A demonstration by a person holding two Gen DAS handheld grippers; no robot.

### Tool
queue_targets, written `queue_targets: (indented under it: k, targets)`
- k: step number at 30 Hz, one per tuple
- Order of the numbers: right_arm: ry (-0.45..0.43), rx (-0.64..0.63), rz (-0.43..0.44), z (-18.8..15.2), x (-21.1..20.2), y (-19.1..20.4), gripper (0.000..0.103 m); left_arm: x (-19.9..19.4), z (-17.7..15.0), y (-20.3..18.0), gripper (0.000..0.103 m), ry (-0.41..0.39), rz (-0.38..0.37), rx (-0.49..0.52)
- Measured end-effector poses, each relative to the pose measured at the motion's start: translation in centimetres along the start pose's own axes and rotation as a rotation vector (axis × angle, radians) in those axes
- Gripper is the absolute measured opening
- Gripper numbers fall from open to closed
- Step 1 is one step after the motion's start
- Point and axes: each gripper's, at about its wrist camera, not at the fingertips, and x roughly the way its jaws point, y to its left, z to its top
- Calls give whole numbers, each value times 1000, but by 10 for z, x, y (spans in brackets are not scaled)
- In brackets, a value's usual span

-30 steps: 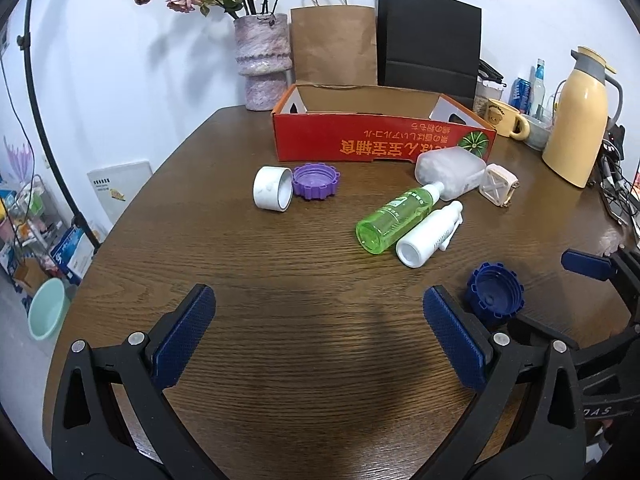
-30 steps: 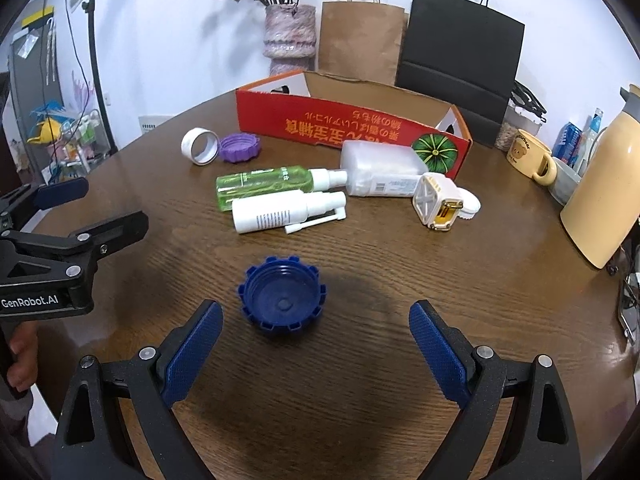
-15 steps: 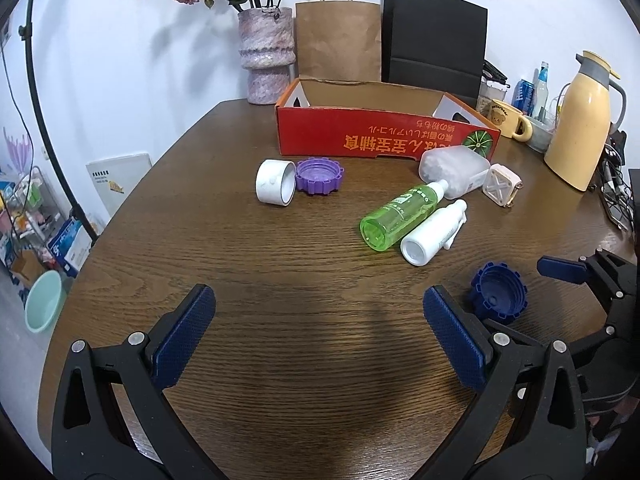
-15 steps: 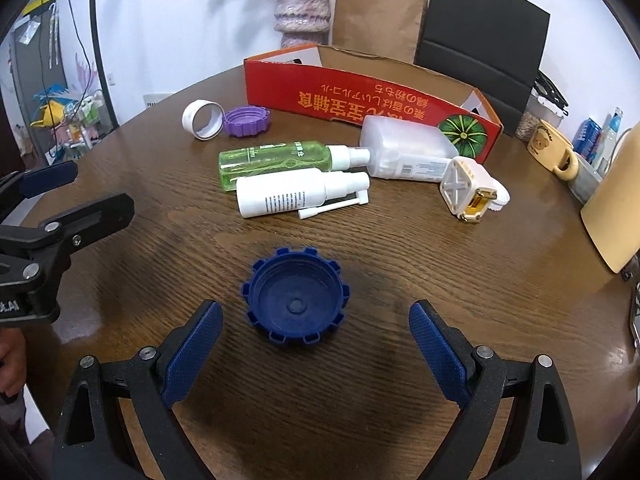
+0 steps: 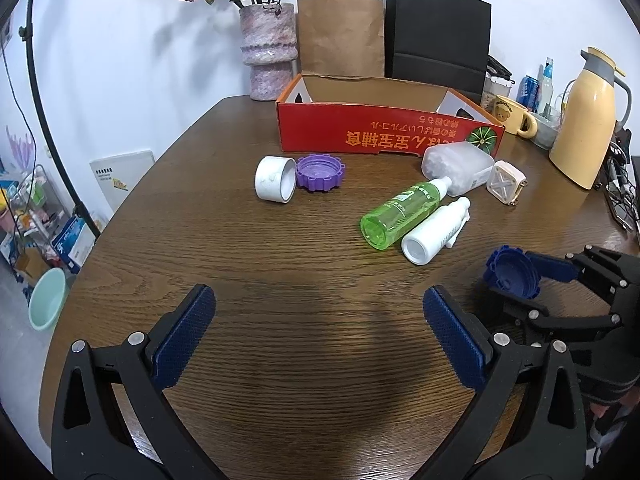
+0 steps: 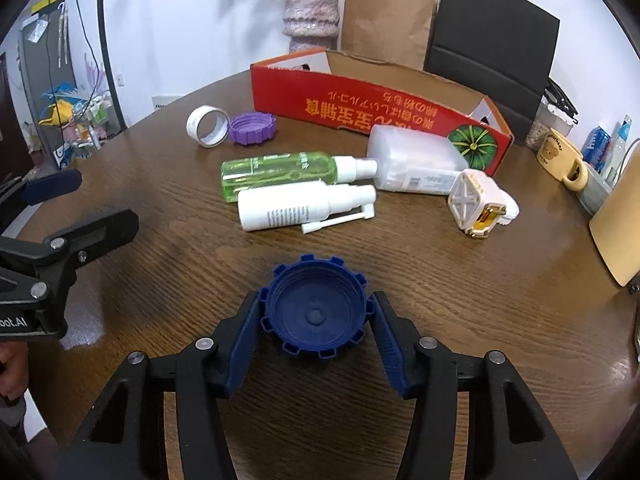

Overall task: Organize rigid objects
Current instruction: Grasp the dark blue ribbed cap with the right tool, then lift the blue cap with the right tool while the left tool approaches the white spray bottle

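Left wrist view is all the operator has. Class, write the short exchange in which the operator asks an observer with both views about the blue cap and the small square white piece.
Operator: Is the blue cap squarely between the right gripper's pads? A finger hides part of it from me.
Observer: Yes. The right wrist view shows the cap centred between the closing jaws, with both pads at its ribbed rim.
Operator: Does the square white piece have anything on the sides I can't see?
Observer: Yes. From the right wrist view, a shiny gold part shows on its lower side, facing the camera.
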Motion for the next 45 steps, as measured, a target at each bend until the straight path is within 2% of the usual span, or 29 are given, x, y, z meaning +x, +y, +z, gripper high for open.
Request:
queue_targets:
  k: [8, 25, 34, 45]
  targets:
    - [-35, 9, -27, 6, -7, -23, 59, 4, 2, -16, 103, 22, 7, 4]
    - [-107, 20, -72, 16, -18, -89, 59, 21, 15, -78, 103, 85, 25, 30]
    - [-118, 24, -55, 18, -14, -124, 59, 40, 32, -106, 103, 108, 82, -72]
    - [-125, -27, -43, 27, -5, -153, 59, 65, 46, -120, 103, 114, 217, -271]
